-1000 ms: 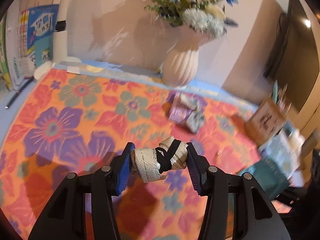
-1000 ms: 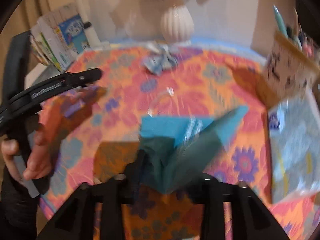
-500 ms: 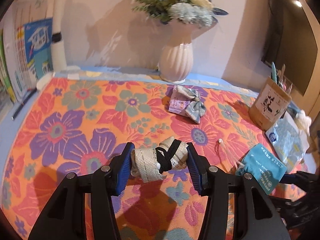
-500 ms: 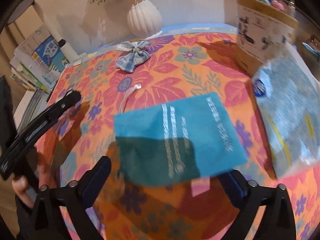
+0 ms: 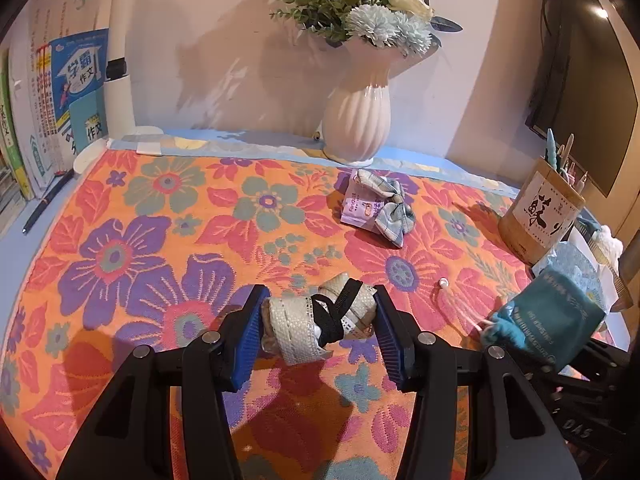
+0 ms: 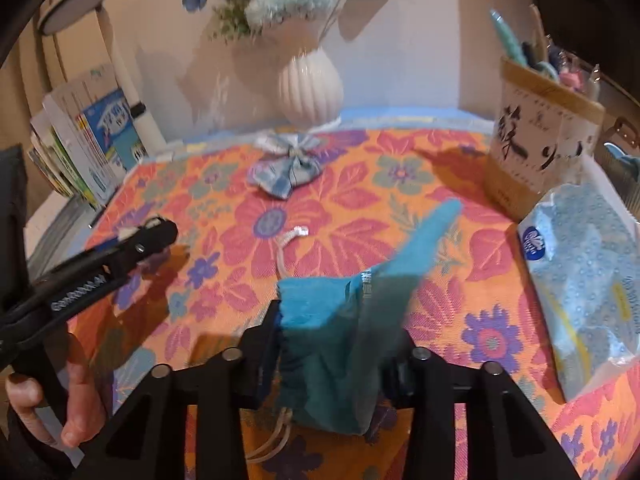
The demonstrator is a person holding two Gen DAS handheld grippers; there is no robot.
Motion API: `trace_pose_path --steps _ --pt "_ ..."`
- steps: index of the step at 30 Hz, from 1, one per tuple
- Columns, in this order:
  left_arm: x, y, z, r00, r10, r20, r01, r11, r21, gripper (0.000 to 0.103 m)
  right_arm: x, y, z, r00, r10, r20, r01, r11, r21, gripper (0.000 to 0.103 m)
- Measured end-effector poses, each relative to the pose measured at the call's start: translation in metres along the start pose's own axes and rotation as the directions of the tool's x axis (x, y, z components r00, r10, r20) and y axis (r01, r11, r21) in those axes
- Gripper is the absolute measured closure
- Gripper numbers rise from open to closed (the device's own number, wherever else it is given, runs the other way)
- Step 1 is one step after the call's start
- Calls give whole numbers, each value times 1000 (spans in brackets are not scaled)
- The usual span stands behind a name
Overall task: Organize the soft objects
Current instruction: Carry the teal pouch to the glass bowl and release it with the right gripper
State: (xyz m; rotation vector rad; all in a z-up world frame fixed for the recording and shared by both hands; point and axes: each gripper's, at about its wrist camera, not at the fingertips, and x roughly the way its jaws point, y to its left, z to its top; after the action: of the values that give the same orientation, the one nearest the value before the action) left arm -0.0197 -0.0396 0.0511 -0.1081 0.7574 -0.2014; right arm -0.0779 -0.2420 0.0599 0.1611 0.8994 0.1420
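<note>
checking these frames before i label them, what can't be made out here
- Right wrist view: the right tongs are closing around the teal pouch; its folds cover the pads, so contact is unclear.
- Right wrist view: vase and bow are motion-blurred.
- Left wrist view: the pouch's print is too small to read.
- Left wrist view: the tissue pack is partly hidden behind the pouch.
</note>
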Motion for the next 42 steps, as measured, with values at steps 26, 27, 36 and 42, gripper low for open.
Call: trace_pose_path --steps 26,27,36,42 --pt "-57 -175 65 964 -226 138 198 961 191 54 -196 -165 55 906 -35 421 -88 959 269 76" --pt "-56 -189 72 957 -259 131 229 951 206 54 -203 -176 57 900 -61 431 -73 955 288 76" --pt "-17 -332 105 882 -471 -34 456 831 318 54 -218 -290 61 898 -264 352 52 858 512 76" --pt "27 -382 97 865 -488 -115 497 806 321 50 -172 -338 58 961 -197 196 44 805 592 61"
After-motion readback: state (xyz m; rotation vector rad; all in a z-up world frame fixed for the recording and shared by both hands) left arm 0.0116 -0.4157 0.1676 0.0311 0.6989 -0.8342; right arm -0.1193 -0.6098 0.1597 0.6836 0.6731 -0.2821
